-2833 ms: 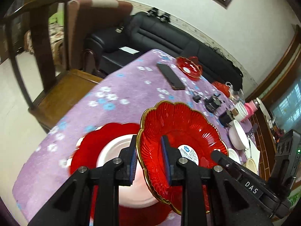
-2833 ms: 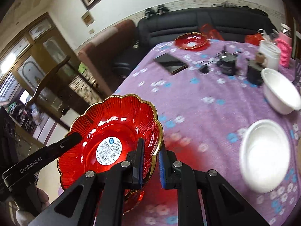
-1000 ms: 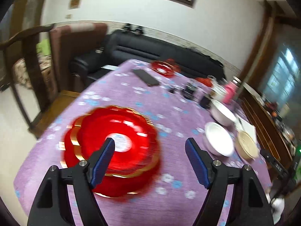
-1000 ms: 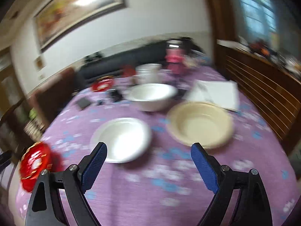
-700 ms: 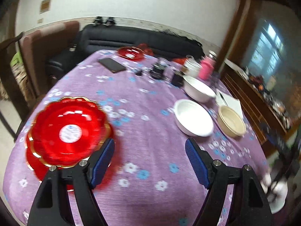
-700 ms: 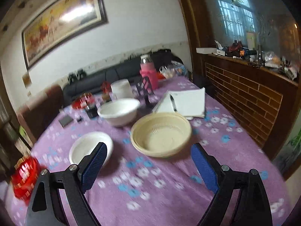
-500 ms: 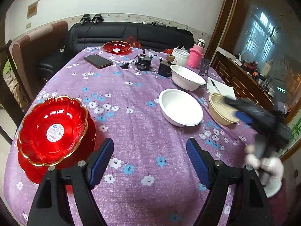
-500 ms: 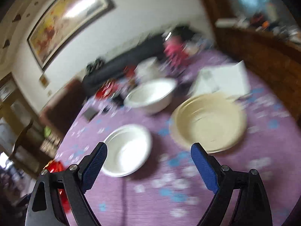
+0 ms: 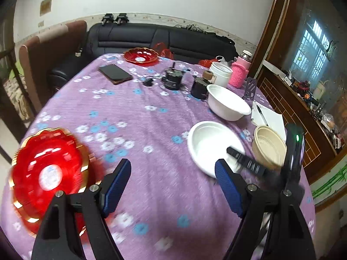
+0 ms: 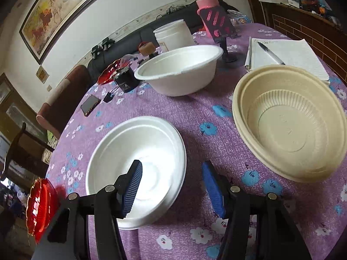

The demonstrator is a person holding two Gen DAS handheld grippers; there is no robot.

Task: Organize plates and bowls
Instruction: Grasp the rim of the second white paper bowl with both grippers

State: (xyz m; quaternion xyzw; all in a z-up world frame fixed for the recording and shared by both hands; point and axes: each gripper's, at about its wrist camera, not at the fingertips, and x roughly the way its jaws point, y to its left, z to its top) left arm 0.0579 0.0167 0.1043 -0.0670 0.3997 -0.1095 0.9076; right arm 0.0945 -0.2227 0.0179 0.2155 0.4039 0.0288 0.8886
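Since half a second ago the right gripper (image 10: 172, 186) has come down over the shallow white foam bowl (image 10: 138, 162), which now fills the lower middle of the right wrist view; earlier it sat farther ahead. The left gripper (image 9: 173, 186) has slid along the table; the stack of red scalloped glass plates with gold rims (image 9: 47, 177) now shows blurred just outside its left finger.

Shallow white foam bowl: round, smooth, plain, wide flat rim, empty. Sits upright on the purple flowered tablecloth (image 10: 216, 108).

Relative to the right fingers: the left pad hangs over the inside of the bowl, the right pad outside the rim over the cloth, so the near right rim lies between them. Jaws closing, about half apart; pads not pressing on the rim, nothing gripped.

Ahead and right of the right finger: beige ribbed plastic bowl (image 10: 290, 125), apparently two nested, empty. Farther ahead, between the fingers' lines: deep white foam bowl (image 10: 180, 69).

Left gripper: jaws wide apart, only tablecloth between the pads. Shallow white bowl lies just beyond its right fingertip, partly behind it. The right gripper's black finger reaches into that bowl in this view, blurred.

Far end of the table: one more red glass plate (image 9: 141, 56), a black phone (image 9: 115, 73).
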